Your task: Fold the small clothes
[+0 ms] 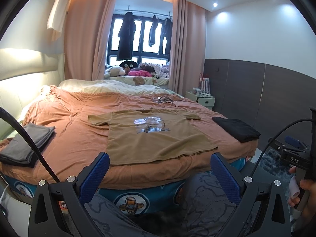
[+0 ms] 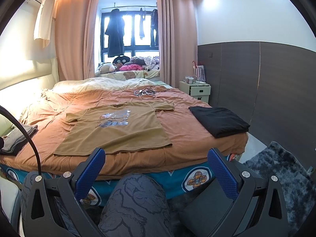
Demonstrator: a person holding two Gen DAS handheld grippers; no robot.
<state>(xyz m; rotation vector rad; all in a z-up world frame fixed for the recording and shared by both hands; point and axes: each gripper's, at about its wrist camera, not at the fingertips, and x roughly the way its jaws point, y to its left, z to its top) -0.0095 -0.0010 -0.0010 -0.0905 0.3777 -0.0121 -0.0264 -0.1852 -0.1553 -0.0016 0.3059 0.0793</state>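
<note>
Your left gripper and right gripper both have their fingers spread wide, holding nothing. Ahead of them the brown t-shirt lies flat on the bed, between two folded piles.

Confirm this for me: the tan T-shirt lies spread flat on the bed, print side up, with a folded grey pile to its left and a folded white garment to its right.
One detail is off: the folded garment right of the tan T-shirt is black, not white, as the right wrist view shows. The rest stands: the shirt lies flat, print up, on the bed, with the folded grey pile to its left.
</note>
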